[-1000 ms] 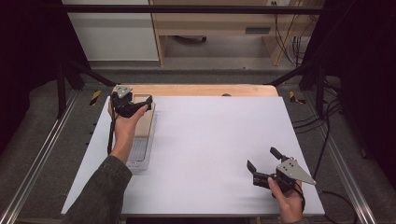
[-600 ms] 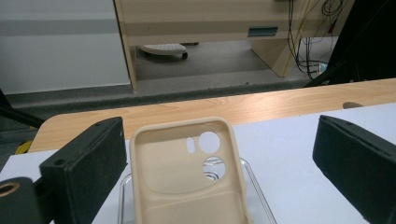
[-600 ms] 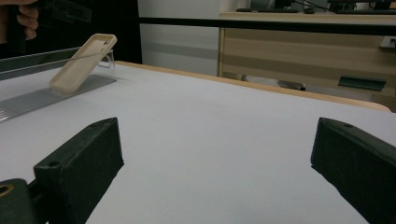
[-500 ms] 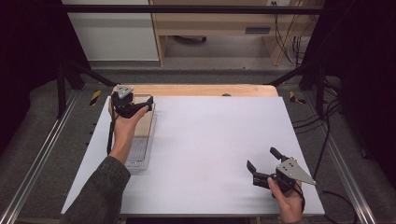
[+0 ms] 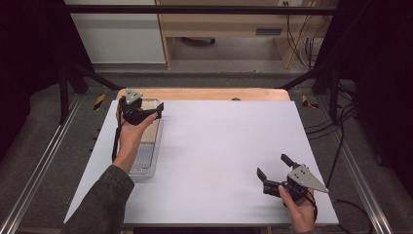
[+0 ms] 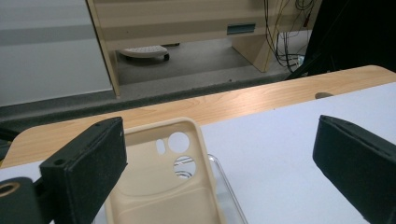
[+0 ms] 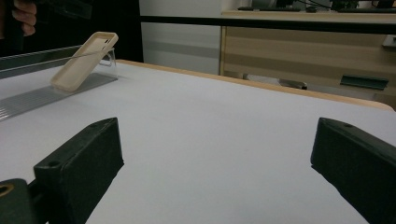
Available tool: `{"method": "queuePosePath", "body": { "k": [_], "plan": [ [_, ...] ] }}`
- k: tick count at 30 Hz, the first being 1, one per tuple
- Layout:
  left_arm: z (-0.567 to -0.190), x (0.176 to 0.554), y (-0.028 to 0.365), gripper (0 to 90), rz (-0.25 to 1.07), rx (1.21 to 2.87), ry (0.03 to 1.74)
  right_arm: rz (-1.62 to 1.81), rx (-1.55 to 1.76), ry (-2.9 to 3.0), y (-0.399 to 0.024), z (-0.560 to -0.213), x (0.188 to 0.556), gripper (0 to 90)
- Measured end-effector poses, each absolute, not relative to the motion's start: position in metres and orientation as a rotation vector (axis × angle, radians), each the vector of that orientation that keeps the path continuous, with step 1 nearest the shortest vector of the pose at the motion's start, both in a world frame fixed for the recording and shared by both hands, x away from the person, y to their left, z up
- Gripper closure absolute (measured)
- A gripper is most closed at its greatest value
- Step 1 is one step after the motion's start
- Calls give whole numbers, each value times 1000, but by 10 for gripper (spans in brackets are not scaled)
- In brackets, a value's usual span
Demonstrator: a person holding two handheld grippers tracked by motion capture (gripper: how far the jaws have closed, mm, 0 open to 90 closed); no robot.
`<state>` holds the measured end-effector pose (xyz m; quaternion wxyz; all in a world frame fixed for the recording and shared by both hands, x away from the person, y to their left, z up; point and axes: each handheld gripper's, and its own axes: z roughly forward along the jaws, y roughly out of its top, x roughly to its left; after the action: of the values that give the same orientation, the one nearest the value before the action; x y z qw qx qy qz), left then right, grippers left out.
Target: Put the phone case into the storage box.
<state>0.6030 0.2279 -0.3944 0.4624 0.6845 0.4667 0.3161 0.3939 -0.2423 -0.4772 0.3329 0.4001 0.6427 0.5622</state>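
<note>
Item: phone case (image 6: 159, 186), cream, empty shell, 2 round camera holes and 1 small slot.
Handling: judged light, flexible, slightly grippy; likely to bend if squeezed mid-back.
Hold point: the long side edges, near the top.
Location: leaning tilted on a clear stand (image 5: 144, 158), left far part of the desk (image 5: 219, 146).
Left gripper (image 5: 146, 110): above the case, jaws wide apart, empty.
Right gripper (image 5: 273, 166): low over the desk's near right, jaws wide, empty.

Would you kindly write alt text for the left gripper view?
A beige phone case, inner side up, lies between the open black jaws of the left gripper, resting on a clear tray on a white tabletop. Beyond are the table's wooden edge and cabinets.
</note>
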Motion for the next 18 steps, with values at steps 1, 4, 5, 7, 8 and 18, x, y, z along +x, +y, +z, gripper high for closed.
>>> {"method": "queuePosePath", "body": {
  "k": [1, 4, 5, 7, 8, 18],
  "plan": [
    [-394, 602, 227, 26, 774, 1684, 1143, 1468, 1045, 1679, -242, -477, 394, 23],
    [-392, 600, 226, 26, 763, 1687, 1130, 1467, 1045, 1680, -242, -477, 394, 23],
    [-392, 599, 225, 26, 761, 1689, 1124, 1469, 1045, 1681, -242, -478, 394, 23],
    [-391, 597, 223, 26, 753, 1687, 1110, 1471, 1043, 1683, -242, -478, 394, 23],
    [-391, 596, 223, 26, 752, 1686, 1107, 1471, 1043, 1684, -242, -478, 394, 23],
    [-389, 578, 219, 25, 724, 1683, 1035, 1463, 1033, 1686, -241, -477, 393, 23]
  ]
}}
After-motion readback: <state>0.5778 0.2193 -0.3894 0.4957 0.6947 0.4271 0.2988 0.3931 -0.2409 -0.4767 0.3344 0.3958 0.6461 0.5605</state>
